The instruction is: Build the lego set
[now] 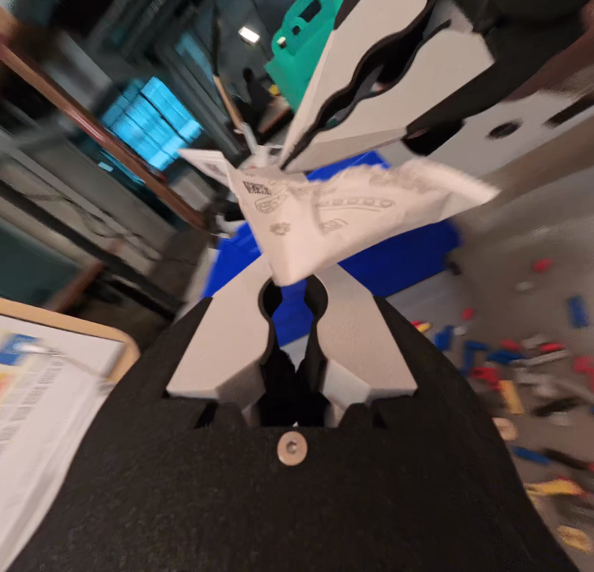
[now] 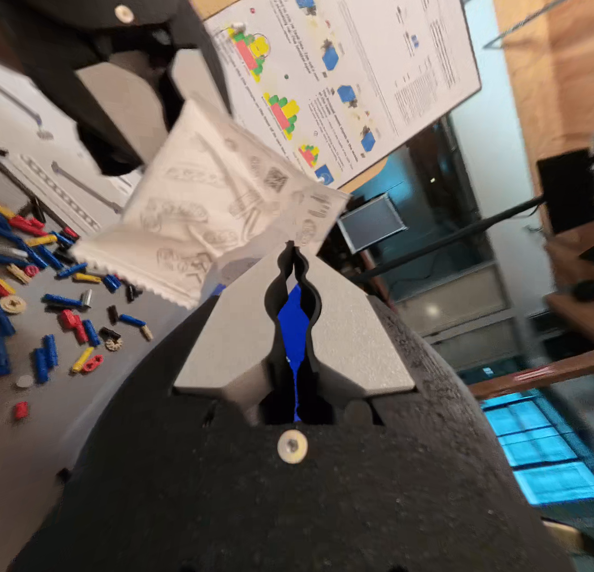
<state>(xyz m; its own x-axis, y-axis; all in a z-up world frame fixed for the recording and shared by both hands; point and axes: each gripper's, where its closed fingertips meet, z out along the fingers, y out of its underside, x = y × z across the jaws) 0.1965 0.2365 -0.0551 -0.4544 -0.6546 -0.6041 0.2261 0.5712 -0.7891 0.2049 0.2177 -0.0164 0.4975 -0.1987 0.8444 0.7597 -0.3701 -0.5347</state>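
The likeliest trouble is the bag (image 1: 337,222) giving way all at once: both tools pinch it in mid-air, so if it tears under their pull, whatever is left inside could scatter off the table (image 2: 64,428), or the paper could slip from one thin grip and swing loose. The left tool (image 1: 291,278) is clenched on the bag's lower corner, at the centre of the left wrist view, though the tips are partly hidden by the paper; the right tool (image 1: 283,167) comes in from the upper right of that view and bites the top edge. In the right wrist view the right tool (image 2: 291,244) is clamped shut on the bag (image 2: 205,209) at its right edge, with the bag spreading to the upper left of the tips and the left tool (image 2: 154,132) behind it. Loose bricks (image 2: 58,299) lie on the table at the left of the frame, below the bag, and a printed sheet (image 2: 369,58) sits at the top. Both views are blurred, so whether the bag is already open cannot be told.
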